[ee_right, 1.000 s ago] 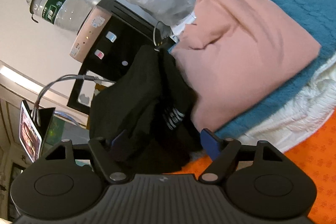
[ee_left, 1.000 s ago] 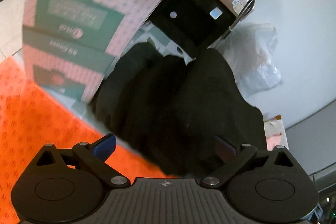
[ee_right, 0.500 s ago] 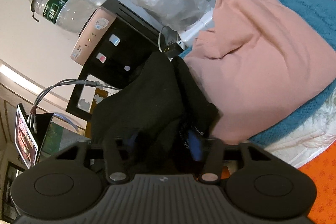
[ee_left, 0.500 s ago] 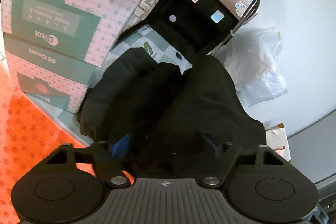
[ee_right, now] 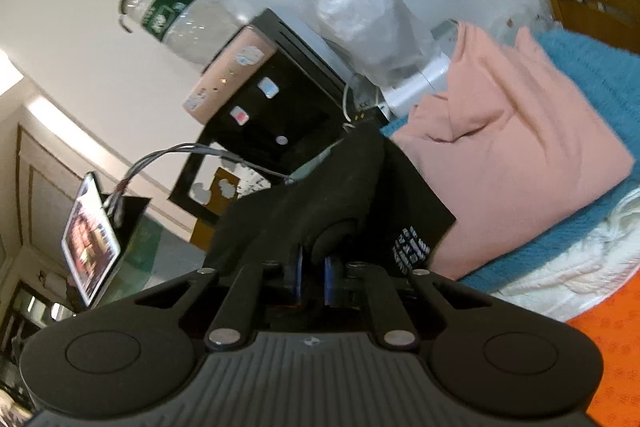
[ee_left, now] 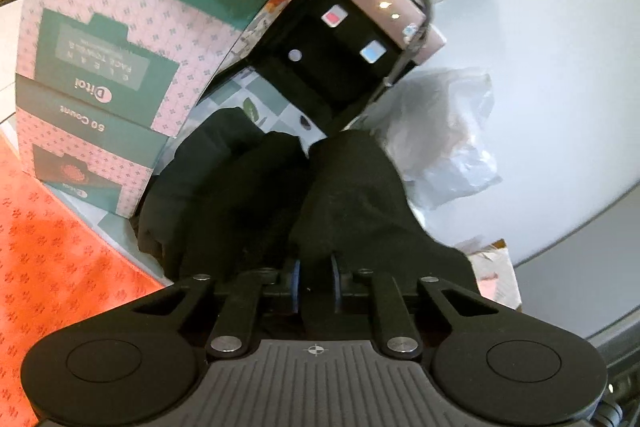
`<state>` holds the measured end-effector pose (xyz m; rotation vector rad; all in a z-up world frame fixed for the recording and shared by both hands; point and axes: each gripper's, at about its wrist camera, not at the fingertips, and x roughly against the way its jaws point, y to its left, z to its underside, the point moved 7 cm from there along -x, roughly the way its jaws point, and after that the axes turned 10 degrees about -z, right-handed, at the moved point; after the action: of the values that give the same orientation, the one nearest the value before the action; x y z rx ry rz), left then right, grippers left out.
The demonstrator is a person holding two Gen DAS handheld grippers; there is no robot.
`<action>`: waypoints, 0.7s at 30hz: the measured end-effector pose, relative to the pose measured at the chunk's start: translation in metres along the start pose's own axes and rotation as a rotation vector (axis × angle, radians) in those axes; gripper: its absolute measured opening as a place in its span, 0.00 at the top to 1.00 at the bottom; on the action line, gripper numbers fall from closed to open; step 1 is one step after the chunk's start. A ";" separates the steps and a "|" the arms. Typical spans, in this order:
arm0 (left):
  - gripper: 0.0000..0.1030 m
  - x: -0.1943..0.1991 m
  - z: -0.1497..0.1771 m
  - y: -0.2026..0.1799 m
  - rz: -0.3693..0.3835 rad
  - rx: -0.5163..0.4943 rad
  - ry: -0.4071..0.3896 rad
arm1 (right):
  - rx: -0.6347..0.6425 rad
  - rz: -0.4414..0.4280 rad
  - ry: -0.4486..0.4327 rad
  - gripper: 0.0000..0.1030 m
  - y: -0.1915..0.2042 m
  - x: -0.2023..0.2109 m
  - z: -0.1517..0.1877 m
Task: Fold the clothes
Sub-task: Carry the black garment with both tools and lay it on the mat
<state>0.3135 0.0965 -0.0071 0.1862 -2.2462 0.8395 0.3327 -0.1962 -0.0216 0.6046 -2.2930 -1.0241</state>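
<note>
— Tongs on the left (ee_left: 315, 281): what do they hold?
— They are clenched on the black garment (ee_left: 352, 203), bunched near the patterned boxes (ee_left: 96, 99).
— And the right tongs (ee_right: 313, 277)?
— Also clenched on this garment (ee_right: 352, 187), left of the pink cloth (ee_right: 520, 155). I judge both corners are gripped; next needs lifting and spreading it evenly.

The black garment (ee_left: 352, 195) is bunched up in thick folds, lifted off the orange cloth (ee_left: 48, 259) at its near end, where both grippers pinch it. From the right wrist view, the same dark fabric (ee_right: 340, 195) shows small white lettering near one edge and lies just beside a folded pink garment (ee_right: 508, 163).
</note>
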 end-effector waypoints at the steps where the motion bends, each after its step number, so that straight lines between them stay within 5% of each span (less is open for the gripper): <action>1: 0.83 0.007 0.004 0.000 0.005 -0.007 0.004 | 0.002 -0.001 0.001 0.89 0.002 0.009 0.003; 12: 0.84 0.079 0.089 0.027 -0.011 -0.108 0.100 | -0.008 0.023 0.072 0.89 0.004 0.106 0.074; 21: 0.86 0.090 0.191 0.108 -0.150 -0.129 0.297 | -0.120 0.151 0.299 0.90 -0.050 0.158 0.203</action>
<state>0.0977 0.0718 -0.1032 0.1563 -1.9725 0.5982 0.0932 -0.2140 -0.1264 0.4907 -1.9695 -0.9230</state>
